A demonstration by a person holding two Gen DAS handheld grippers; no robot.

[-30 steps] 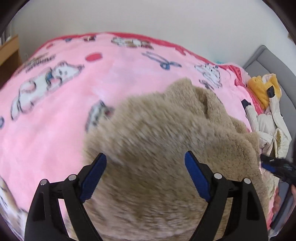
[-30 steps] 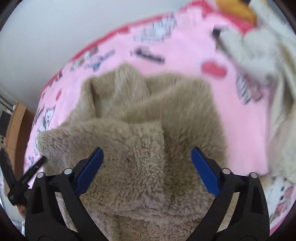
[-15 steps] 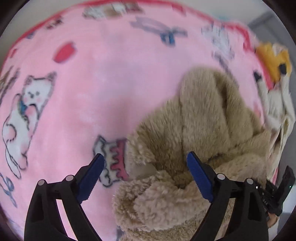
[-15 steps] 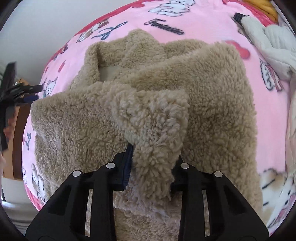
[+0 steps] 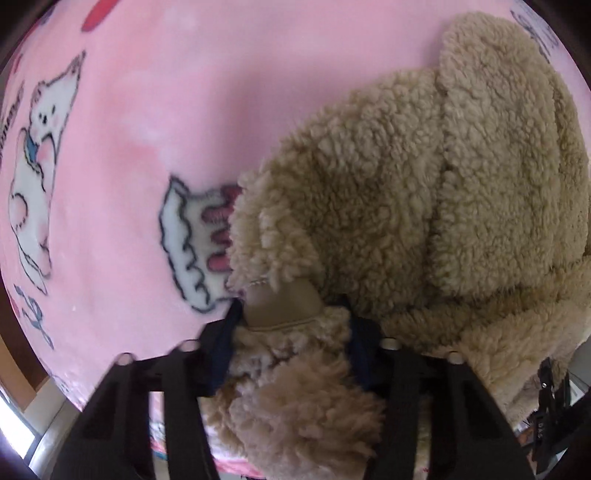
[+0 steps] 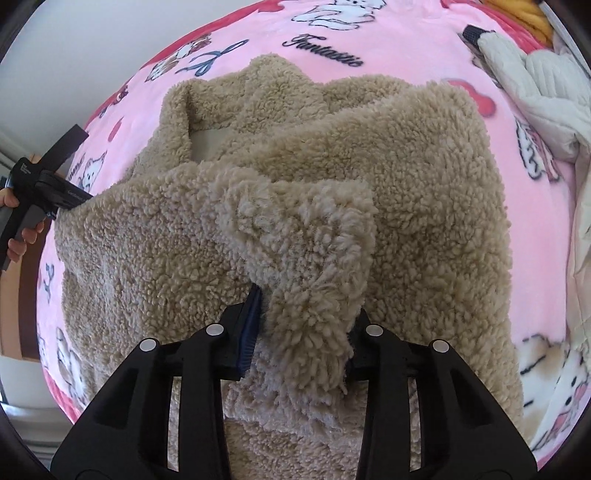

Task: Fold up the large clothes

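Tan sherpa fleece fills both wrist views: a bulky fleece jacket (image 6: 369, 192) lies spread on a bed covered by a pink blanket (image 5: 155, 96). The left gripper (image 5: 291, 332), its jaws just closed in from wide, pinches a thick fold at the jacket's left edge, where a patch of smooth beige lining (image 5: 284, 304) shows between the blue pads. The right gripper (image 6: 299, 332) squeezes a bunched flap of fleece near the jacket's near hem, pile bulging up between its fingers.

Only the right wrist view takes in the whole garment, its collar (image 6: 192, 122) standing open at the far end and a pale inner panel showing beneath it. That view also catches the left gripper from outside (image 6: 48, 181), at the jacket's left edge, with bare fingertips of the person's hand (image 6: 14, 225) around its handle. The left wrist view stays close, showing mostly a rounded fleece mound and the blanket.

The blanket is printed with white cats, bows and red hearts. A cream quilted garment (image 6: 535, 96) and something yellow (image 6: 528, 18) lie at the far right. A white wall (image 6: 92, 48) rises behind the bed; wooden furniture (image 6: 26, 295) edges the left.

Script on the blanket reads "Fantastic" (image 6: 325, 51). Small lettering on the left gripper's body is too small to read.
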